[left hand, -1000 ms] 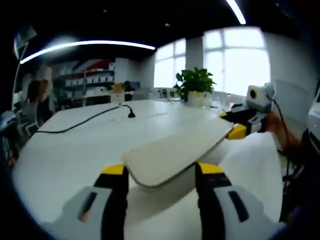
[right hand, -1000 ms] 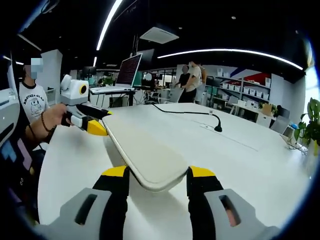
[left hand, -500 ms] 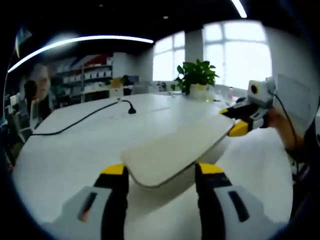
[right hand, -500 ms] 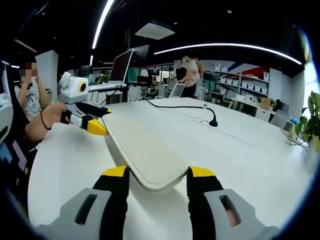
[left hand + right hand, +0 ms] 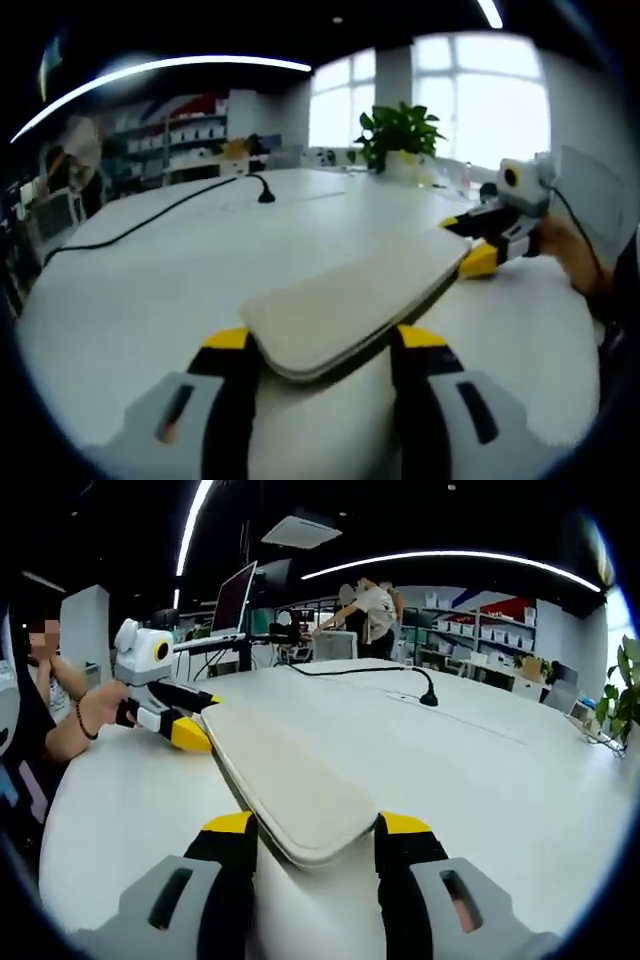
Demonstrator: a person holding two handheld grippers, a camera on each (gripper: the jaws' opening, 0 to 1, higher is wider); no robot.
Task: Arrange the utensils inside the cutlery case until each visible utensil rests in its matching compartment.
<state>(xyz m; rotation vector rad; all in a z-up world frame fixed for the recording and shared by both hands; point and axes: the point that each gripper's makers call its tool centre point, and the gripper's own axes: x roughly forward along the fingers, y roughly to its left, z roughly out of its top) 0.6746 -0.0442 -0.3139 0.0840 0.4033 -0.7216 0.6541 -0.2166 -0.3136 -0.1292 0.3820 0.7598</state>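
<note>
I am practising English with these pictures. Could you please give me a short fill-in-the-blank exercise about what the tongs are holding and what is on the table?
1. Both tongs, left and right, grip one flat cream ____.
2. The case is ____, so no utensils show.
3. A black ____ lies across the white table.
4. Near the window stands a green ____.

Missing words: case; closed; cable; plant

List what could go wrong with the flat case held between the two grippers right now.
1. The cutlery case hangs above the table, gripped only at its two ends by the left hand-held gripper and the right hand-held gripper; if either slips, it likely drops.
2. It looks tilted, so any contents may slide.
3. The black cable lies nearby and could snag.
</note>
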